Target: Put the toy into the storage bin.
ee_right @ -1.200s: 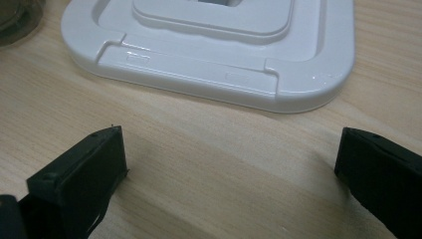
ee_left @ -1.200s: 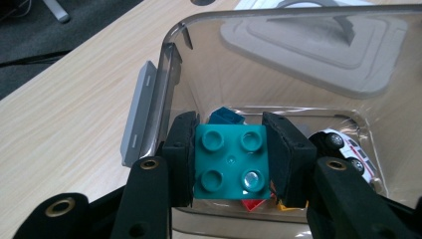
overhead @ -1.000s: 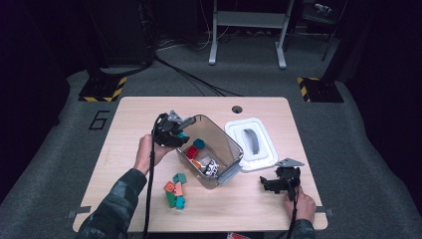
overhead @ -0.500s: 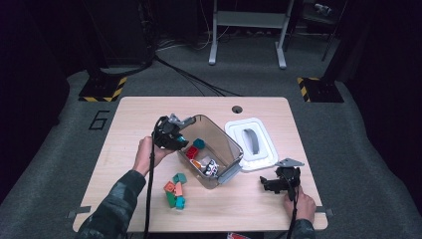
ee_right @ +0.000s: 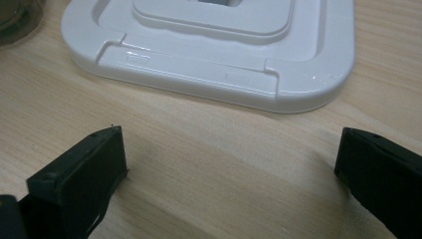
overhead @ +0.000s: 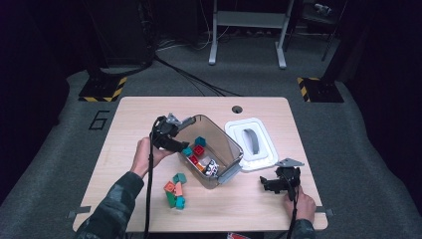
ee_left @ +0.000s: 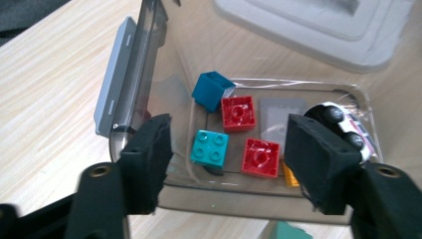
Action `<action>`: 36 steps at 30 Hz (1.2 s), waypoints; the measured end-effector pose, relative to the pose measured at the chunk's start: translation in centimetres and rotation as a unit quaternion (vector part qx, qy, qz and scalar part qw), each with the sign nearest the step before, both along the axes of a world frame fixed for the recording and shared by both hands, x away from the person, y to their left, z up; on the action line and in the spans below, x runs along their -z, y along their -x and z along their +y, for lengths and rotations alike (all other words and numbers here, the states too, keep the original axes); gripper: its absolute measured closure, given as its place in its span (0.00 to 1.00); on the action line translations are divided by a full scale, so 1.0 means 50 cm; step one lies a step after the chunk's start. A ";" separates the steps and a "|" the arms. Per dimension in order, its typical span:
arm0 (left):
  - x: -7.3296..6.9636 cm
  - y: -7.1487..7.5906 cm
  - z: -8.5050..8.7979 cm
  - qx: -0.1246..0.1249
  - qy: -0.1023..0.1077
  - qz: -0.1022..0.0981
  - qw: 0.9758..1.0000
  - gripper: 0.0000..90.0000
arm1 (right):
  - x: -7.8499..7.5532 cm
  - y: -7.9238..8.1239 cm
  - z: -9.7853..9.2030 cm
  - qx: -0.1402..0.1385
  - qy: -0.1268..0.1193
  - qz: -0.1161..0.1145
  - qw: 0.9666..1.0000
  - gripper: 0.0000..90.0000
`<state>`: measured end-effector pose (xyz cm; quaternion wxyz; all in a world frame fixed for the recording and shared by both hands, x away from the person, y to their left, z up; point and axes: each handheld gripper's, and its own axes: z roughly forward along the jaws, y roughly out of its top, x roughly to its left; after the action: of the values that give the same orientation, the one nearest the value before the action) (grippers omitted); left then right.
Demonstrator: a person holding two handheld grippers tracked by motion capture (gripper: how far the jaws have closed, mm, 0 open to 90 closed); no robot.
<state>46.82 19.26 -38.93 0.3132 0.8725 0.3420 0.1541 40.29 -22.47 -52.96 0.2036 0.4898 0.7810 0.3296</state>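
- The left gripper hangs over the near-left rim of the clear plastic bin, its jaws just opened and nothing between the pads. A teal block lies on the bin floor right below, apparently freshly let go.
- Around it in the bin sit two red blocks, a darker blue block tipped on edge, and a toy car at the right end. The bin's walls leave the gripper little sideways room, so straight up looks the clean way out.
- More loose blocks wait on the table just near the bin, within easy reach of the left hand.
- The right gripper rests low over bare wood at the near right, jaws wide and empty, just short of the white lid, which lies flat to the bin's right, out of the way.
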 end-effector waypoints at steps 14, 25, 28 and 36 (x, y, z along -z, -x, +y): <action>-0.025 0.073 0.044 -0.001 0.010 -0.043 0.999 0.16 | 0.000 0.000 0.000 0.000 0.000 0.000 1.000 0.00; 0.017 0.111 0.106 -0.027 0.017 -0.031 0.999 0.11 | 0.000 0.000 0.000 0.000 0.000 0.000 1.000 0.00; 0.035 0.116 0.121 -0.033 0.015 -0.021 0.999 0.09 | 0.000 0.000 0.000 0.000 0.000 0.000 1.000 0.00; 0.104 0.126 0.142 -0.056 0.010 0.005 0.998 0.04 | 0.000 0.000 0.000 0.000 0.000 0.000 1.000 0.00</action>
<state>40.52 26.37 -44.10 0.3110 0.8498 0.3931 0.1633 40.29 -22.47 -52.96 0.2037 0.4897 0.7811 0.3296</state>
